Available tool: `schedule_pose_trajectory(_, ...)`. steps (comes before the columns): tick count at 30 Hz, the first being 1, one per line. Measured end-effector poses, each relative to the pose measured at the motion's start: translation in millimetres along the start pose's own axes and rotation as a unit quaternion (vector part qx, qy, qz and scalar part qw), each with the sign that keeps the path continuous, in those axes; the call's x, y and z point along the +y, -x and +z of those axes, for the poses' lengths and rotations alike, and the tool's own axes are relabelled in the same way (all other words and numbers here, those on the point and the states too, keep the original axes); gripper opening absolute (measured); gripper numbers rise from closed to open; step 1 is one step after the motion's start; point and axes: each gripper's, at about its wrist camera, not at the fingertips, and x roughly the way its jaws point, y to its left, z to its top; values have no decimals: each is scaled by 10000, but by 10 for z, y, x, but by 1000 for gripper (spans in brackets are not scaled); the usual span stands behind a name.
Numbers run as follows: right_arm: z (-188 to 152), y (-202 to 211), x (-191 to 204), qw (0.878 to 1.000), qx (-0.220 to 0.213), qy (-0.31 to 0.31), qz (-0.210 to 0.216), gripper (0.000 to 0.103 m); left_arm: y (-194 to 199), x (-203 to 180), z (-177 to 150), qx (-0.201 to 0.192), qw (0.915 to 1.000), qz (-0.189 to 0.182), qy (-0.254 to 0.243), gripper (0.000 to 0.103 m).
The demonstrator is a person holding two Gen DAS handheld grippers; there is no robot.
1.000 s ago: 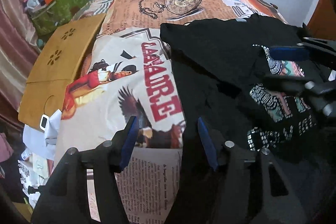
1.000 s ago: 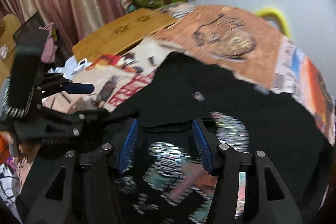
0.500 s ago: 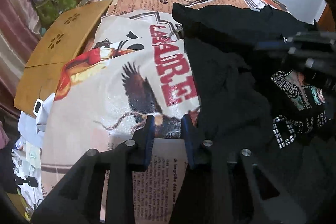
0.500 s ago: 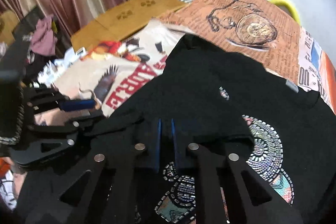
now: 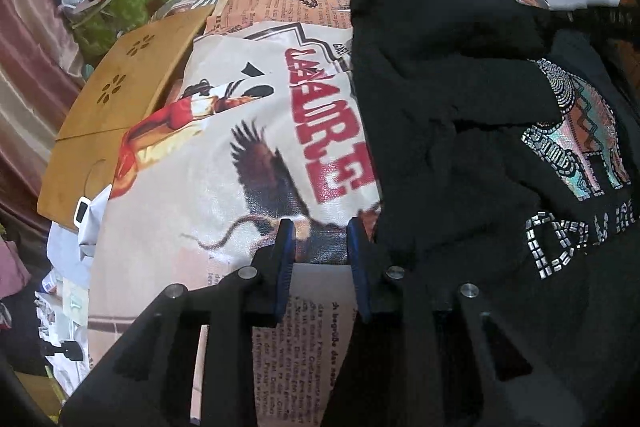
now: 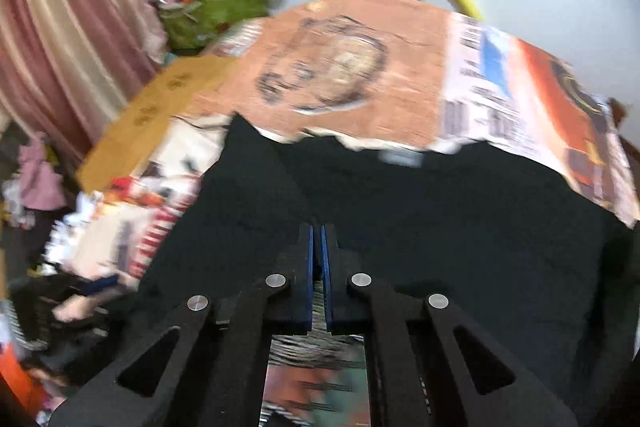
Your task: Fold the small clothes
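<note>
Bottom centre of right wrist view, right gripper (image 6: 317, 241) is pinching a fold of the black cotton T-shirt w/ beaded graphic (image 6: 460, 239), pads pressed together. In left wrist view, left gripper (image 5: 320, 239) is sitting part-spread at the shirt's left edge, nothing visibly between its pads. Further up, shirt is lying rumpled on the printed newspaper-pattern bedsheet (image 5: 224, 147). Judging: first fold just starting; rest undone.
</note>
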Motion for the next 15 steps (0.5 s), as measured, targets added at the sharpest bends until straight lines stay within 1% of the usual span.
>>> schedule_pose_trajectory(2, -60, 5, -74, 9998, 53, -1, -179, 4, 23, 31, 16, 46, 10000, 40, 44, 32)
schedule_pose_trajectory(4, -119, 68, -111, 9997, -63, -8, -250, 4, 87, 71, 37, 60, 9999, 48, 97, 32)
schedule_pose_trajectory(6, -140, 150, -136, 9997, -136, -24, -225, 4, 190, 98, 65, -39, 9999, 41, 155, 32)
schedule_pose_trajectory(8, -141, 229, -137, 9997, -181, 2, -148, 4, 330, 98, 114, -203, 9997, 72, 143, 35)
schedule_pose_trajectory(9, -140, 257, -148, 9998, -190, 10, -52, 5, 392, 85, 139, -287, 9995, 79, 117, 40)
schedule_pose_trajectory(10, -151, 288, -145, 9998, -188, 8, 91, 9, 468, 52, 177, -408, 9991, 76, 67, 46)
schedule_pose_trajectory(11, -165, 330, -124, 9995, -189, 0, 236, 17, 507, 20, 201, -478, 9988, 67, 18, 49)
schedule_pose_trajectory(12, -188, 351, -110, 9992, -191, 2, 338, 22, 530, -19, 225, -530, 9986, 60, -42, 52)
schedule_pose_trajectory(13, -223, 368, -79, 9988, -188, 22, 441, 32, 540, -98, 262, -574, 9982, 68, -161, 54)
schedule_pose_trajectory(14, -257, 384, -46, 9986, -188, 64, 498, 36, 531, -164, 285, -582, 9979, 85, -265, 54)
schedule_pose_trajectory(15, -308, 394, -2, 9982, -189, 155, 543, 36, 509, -224, 308, -571, 9977, 90, -359, 55)
